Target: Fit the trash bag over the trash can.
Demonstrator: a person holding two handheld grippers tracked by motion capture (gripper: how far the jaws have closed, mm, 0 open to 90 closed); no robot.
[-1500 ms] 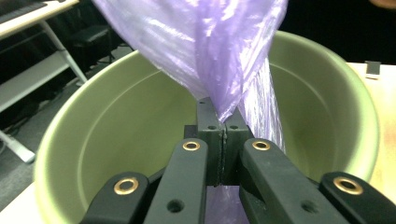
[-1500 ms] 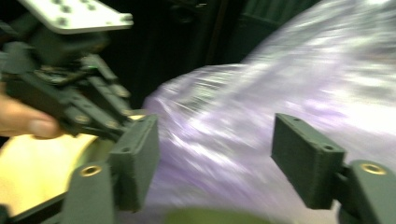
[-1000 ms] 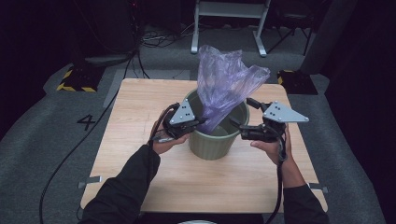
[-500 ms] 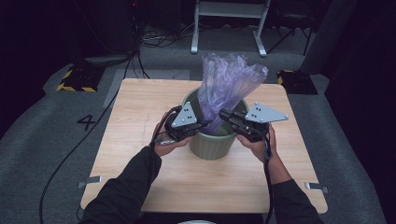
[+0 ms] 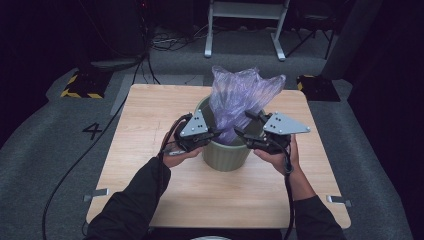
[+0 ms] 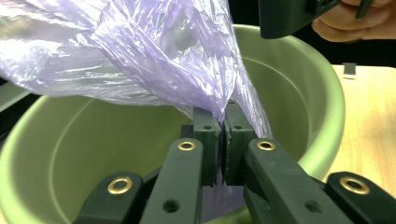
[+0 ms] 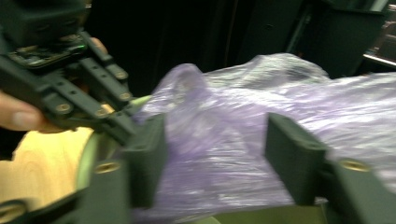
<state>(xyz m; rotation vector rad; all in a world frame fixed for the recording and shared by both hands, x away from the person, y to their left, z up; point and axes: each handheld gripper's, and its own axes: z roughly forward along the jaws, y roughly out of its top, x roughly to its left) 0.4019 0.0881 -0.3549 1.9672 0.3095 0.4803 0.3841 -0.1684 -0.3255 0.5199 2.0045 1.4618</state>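
Purple bag [image 5: 240, 100]: 1 | green bin [image 5: 227, 155]: 1 | left claw [image 6: 223, 135] clamps bag | right claw [image 7: 212, 158] just reopened, astride bag

The right tool [image 7: 212, 158], jaws just spreading, seems to straddle the blurred purple bag [image 7: 243, 140] untouched.

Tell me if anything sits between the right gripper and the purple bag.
Nothing visible does. The right gripper has just been opening, and the purple bag lies directly between its spread jaws. The left gripper pinches the film at the green bin.
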